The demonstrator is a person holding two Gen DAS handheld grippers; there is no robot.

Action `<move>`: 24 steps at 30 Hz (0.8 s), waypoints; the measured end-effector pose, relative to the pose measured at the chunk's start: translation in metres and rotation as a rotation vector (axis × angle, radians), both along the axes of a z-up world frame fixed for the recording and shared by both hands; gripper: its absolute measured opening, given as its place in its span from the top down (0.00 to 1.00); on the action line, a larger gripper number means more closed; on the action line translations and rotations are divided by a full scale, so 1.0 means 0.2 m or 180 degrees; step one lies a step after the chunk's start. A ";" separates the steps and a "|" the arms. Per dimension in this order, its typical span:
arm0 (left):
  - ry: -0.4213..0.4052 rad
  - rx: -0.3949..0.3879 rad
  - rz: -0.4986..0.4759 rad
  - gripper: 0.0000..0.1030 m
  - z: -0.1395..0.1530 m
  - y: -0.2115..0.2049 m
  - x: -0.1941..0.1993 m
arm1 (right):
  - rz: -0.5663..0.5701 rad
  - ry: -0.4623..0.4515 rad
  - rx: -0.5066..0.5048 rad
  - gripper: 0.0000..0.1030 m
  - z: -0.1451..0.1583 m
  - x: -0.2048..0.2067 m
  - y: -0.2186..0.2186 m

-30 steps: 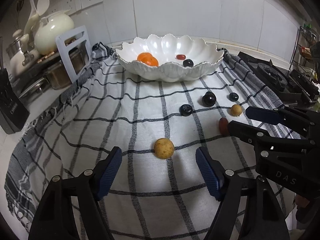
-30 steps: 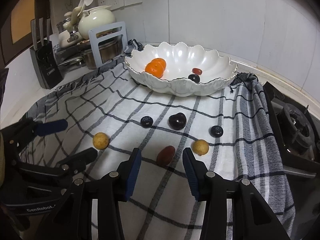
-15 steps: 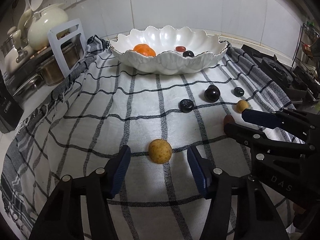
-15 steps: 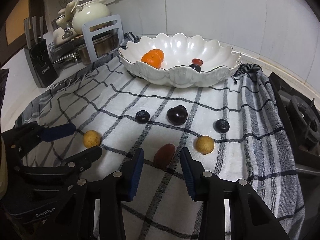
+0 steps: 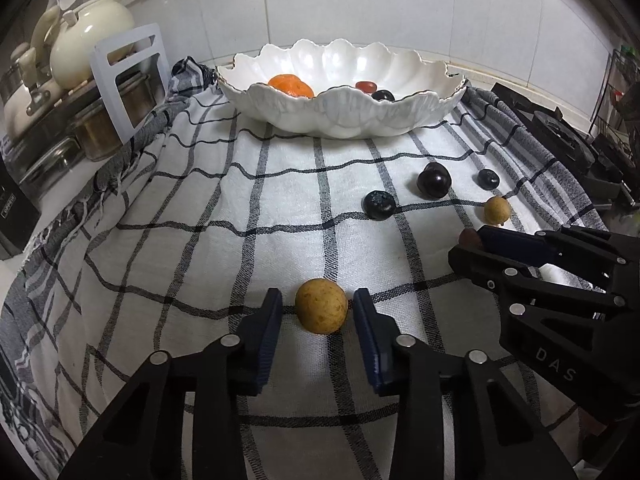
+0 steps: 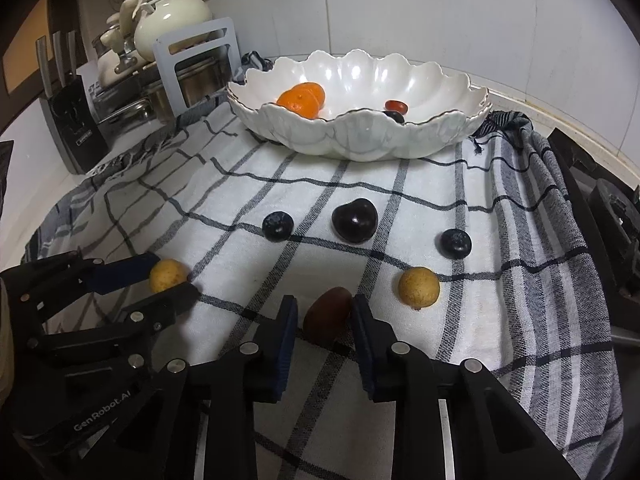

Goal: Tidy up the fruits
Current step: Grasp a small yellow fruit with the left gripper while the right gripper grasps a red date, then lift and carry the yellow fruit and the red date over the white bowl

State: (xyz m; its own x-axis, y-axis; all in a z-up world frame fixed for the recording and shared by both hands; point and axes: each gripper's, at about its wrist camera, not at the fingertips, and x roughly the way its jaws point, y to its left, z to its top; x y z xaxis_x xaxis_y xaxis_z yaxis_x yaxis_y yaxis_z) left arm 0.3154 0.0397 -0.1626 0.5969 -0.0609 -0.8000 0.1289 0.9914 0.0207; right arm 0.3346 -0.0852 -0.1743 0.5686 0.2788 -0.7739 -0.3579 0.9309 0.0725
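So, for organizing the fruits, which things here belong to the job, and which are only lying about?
Belong to the job:
- white bowl with orange fruit
- tan fruit between left gripper fingers
- reddish-brown fruit between right gripper fingers
- second tan fruit
- dark fruits

Lying about:
- cream pot
- knife block
- stove

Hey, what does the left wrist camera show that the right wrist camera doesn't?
Only the left wrist view shows the left gripper head-on, its open jaws straddling a yellow-brown round fruit with small gaps either side, plus a wire rack at far right.

Only the right wrist view shows the right gripper straddling the reddish-brown oval fruit, and a knife block at left.

Both show the scalloped white bowl holding a tangerine, the checked cloth, a dark cherry, two blueberries and a second yellow fruit.
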 end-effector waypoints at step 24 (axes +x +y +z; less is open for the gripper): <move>-0.0169 -0.0215 0.0100 0.75 0.15 -0.01 -0.04 | 0.0038 -0.0195 0.0135 0.79 0.16 -0.06 -0.06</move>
